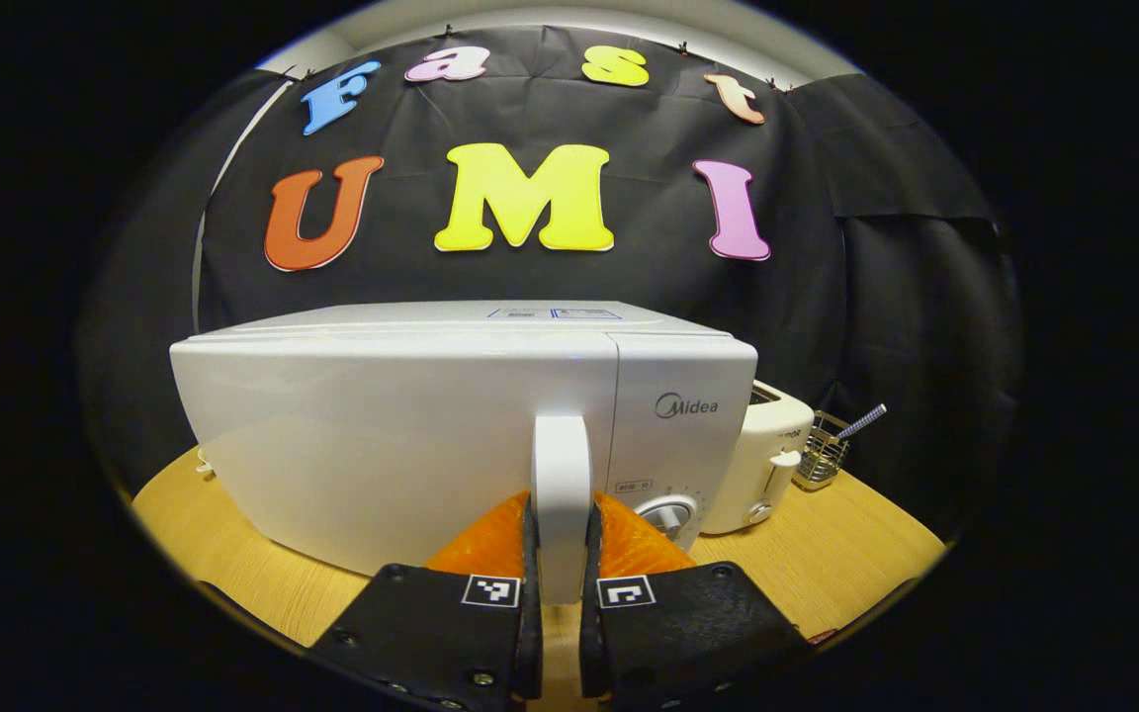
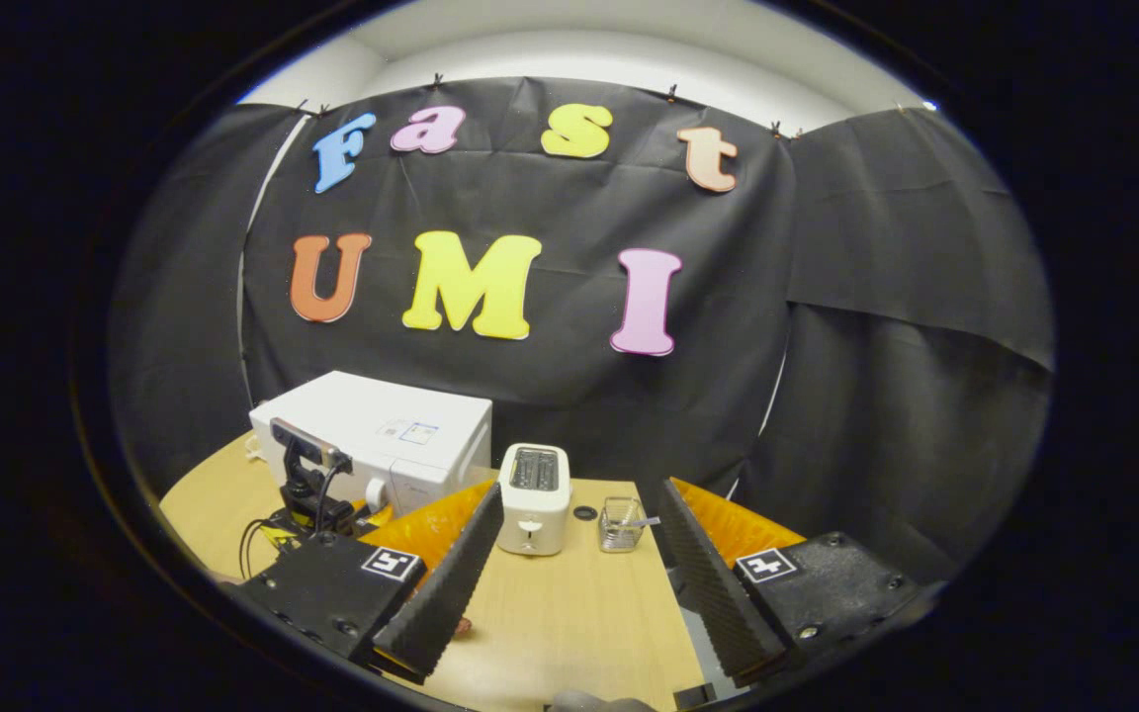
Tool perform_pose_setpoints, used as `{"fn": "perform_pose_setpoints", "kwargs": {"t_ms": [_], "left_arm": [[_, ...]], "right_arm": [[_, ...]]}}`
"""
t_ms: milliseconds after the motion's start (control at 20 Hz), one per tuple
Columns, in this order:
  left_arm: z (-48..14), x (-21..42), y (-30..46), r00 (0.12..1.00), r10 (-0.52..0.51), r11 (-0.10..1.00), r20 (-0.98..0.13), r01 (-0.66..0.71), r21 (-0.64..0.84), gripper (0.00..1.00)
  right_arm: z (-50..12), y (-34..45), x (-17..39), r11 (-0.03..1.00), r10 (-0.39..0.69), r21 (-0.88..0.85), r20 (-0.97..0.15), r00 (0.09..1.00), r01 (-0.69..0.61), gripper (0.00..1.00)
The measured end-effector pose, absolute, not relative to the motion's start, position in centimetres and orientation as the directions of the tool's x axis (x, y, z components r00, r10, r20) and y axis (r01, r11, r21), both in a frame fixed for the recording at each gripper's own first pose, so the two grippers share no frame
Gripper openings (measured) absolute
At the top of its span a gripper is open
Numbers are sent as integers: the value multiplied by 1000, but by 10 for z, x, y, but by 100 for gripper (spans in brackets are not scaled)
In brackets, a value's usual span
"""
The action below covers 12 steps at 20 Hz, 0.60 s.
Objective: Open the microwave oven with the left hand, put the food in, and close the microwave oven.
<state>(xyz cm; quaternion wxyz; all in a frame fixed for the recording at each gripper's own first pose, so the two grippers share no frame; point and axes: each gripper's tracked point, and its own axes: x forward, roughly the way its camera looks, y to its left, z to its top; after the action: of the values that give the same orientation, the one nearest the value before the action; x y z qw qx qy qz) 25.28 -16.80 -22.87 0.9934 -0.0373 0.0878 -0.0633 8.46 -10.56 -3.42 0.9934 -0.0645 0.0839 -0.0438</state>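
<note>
Left gripper view: the left gripper (image 1: 562, 583) pinches the microwave (image 1: 382, 435) door handle (image 1: 562, 494) low down and could slip off when pulled, while the right gripper (image 2: 569, 574) hangs wide open, holding nothing.

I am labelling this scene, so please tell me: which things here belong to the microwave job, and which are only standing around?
Job things:
- microwave
- door handle, with the left gripper shut on it
- right gripper, open

Standing around:
- toaster
- wire basket
- table

white microwave (image 1: 411, 435) on wooden table, door shut.
</note>
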Motion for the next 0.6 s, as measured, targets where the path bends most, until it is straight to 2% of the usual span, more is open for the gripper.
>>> {"fn": "perform_pose_setpoints", "kwargs": {"t_ms": [50,100,150,200,250,300,350,600], "left_arm": [[-230,252,-168,975,-135,989,-175,123,-83,14],[-228,251,-168,975,-140,988,-175,126,-89,14],[-230,250,-168,973,-143,987,-184,127,-96,14],[-232,239,-167,970,-141,987,-199,122,-101,14],[-232,229,-166,971,-141,988,-191,127,-83,14],[-235,219,-163,973,-145,989,-180,138,-49,14],[-230,208,-158,977,-147,989,-153,146,-18,14],[-240,152,-137,959,-189,982,-213,186,-35,14]], "right_arm": [[-31,-105,83,987,-98,-138,-155,983,77,100],[-30,-105,80,987,-96,-142,-148,984,75,96],[-29,-104,79,987,-93,-148,-149,984,71,100],[-29,-103,77,986,-89,-152,-144,986,66,100],[-27,-103,77,986,-89,-156,-138,986,67,96],[-27,-103,76,985,-90,-159,-133,987,68,96],[-29,-100,74,986,-82,-158,-134,988,60,100],[-41,-72,67,993,-26,-120,-156,987,7,100]]}}
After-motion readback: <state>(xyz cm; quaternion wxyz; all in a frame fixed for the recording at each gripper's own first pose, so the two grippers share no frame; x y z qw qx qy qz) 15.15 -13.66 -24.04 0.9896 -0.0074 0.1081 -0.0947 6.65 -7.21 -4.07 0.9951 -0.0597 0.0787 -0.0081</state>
